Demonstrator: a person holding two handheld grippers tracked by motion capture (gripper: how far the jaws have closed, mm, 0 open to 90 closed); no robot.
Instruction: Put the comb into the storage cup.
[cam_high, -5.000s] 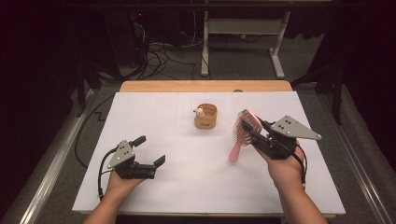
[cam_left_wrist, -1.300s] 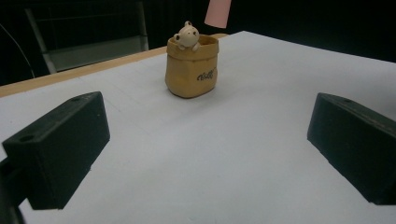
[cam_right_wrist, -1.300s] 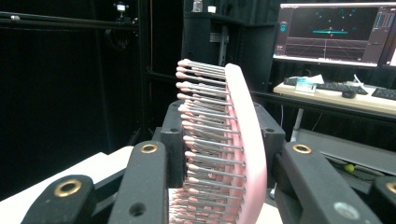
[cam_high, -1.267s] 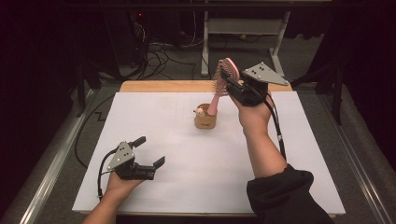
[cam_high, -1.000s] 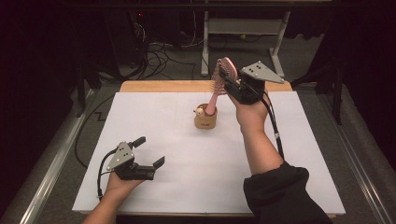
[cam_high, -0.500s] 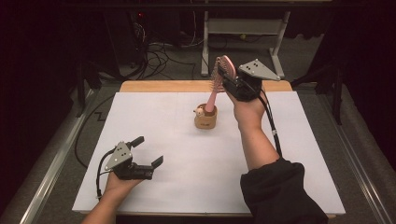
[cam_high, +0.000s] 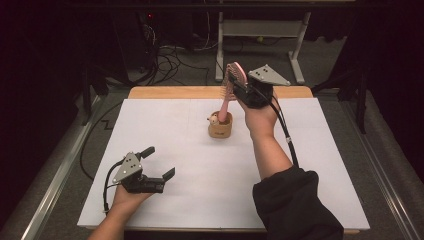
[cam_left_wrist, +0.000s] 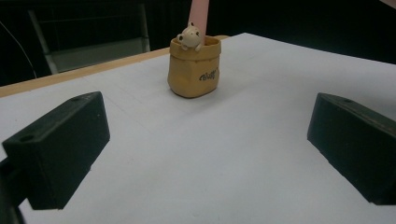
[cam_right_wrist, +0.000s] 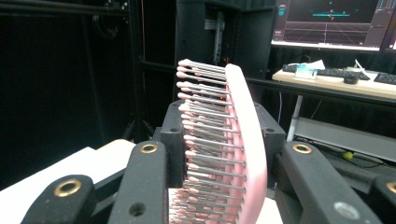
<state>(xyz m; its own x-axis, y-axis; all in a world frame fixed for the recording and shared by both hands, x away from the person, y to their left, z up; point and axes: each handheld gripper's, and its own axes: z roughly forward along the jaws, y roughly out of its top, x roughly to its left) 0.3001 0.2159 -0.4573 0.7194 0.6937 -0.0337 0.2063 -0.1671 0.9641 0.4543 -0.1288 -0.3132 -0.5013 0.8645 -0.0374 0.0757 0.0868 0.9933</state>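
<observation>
1. Left hand-held gripper (cam_high: 156, 162): rests low at the near left of the bench (cam_high: 165, 115), held in the person's left hand (cam_high: 125, 197). Jaws spread wide, nothing between them. In the left gripper view its jaws frame bare white bench, with the pot straight ahead and well apart.

2. Pot (cam_high: 220, 126): small tan pot with a little bear figure (cam_left_wrist: 190, 35) on its rim, standing upright mid-bench toward the far edge. It lies well ahead and to the right of the left hand-held gripper, and just below and left of the right one.

3. Hairbrush (cam_high: 231, 85): pink, long axis near upright, leaning slightly. Handle end is down inside the pot's mouth; bristle head is up. In the right gripper view the bristles (cam_right_wrist: 205, 140) face left.

4. Right hand-held gripper (cam_high: 246, 89): raised above the far side of the bench, just right of the pot, clenched on the head of the hairbrush. This hand is by far the nearer to the pot.

5. Judgement: the next move likely turns on the brush's upright axis staying in line with the pot's mouth, so that letting go leaves the brush standing in it.
</observation>
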